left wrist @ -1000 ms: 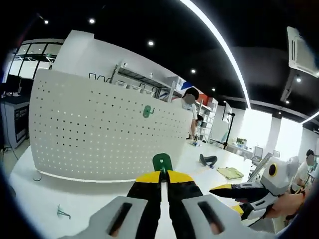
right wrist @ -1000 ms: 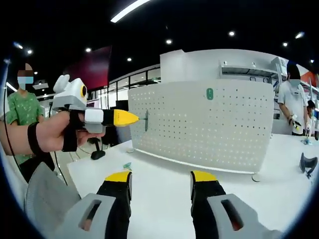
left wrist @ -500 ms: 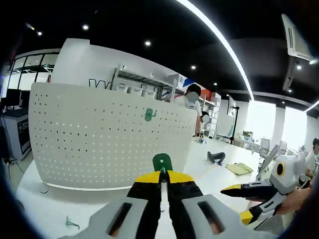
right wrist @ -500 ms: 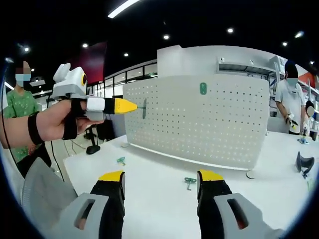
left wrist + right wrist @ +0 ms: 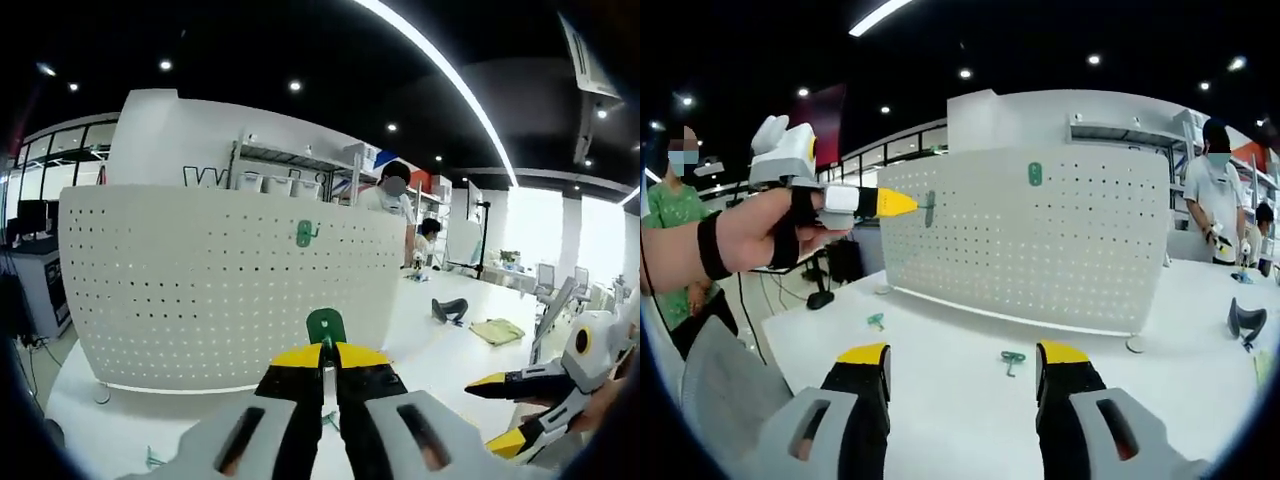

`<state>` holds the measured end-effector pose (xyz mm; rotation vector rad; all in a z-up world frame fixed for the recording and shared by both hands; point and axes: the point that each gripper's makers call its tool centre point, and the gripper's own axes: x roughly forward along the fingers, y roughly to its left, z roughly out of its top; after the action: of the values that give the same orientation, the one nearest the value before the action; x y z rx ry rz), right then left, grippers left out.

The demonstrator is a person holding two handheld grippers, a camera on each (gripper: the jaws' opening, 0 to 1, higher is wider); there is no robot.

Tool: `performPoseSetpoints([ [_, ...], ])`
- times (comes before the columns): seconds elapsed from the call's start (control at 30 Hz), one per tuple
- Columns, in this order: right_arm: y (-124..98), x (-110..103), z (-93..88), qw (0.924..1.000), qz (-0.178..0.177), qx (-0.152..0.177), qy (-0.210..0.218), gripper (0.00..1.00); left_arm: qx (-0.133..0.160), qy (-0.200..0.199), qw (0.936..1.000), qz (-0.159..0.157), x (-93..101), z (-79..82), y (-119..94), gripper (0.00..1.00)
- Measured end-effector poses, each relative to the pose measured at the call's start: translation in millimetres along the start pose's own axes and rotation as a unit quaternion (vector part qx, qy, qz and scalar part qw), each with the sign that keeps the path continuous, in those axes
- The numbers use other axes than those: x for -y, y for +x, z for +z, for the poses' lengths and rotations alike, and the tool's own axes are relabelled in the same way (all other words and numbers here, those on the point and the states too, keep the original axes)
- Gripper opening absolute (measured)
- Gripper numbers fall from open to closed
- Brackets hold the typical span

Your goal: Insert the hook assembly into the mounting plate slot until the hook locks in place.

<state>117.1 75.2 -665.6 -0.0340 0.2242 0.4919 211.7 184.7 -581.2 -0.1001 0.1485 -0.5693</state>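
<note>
Loose green hooks (image 5: 1012, 358) before the pegboard (image 5: 1040, 240)

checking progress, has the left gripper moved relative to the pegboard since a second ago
Yes. In the right gripper view, the left gripper holding a green hook has risen against the pegboard.

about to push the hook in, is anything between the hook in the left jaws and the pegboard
Nothing visible does. The left gripper holds the green hook shut in its jaws, facing the white pegboard across open air. A second green hook already hangs higher on the board, off the direct line. The right gripper is open, low over the table.
</note>
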Motion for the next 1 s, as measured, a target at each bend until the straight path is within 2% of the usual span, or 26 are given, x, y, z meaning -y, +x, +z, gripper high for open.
performPoseSetpoints([
  [0.43, -4, 10, -1.7, 1.0, 0.001, -0.001, -0.001, 0.59, 0.005, -0.003, 0.9995, 0.032, -5.3, 8.7, 13, 0.03],
  [1.0, -9, 20, -10.8, 0.9999, 0.007, -0.012, 0.005, 0.59, 0.0, 0.026, 0.9981, 0.056, -5.0, 19.2, 41, 0.03],
])
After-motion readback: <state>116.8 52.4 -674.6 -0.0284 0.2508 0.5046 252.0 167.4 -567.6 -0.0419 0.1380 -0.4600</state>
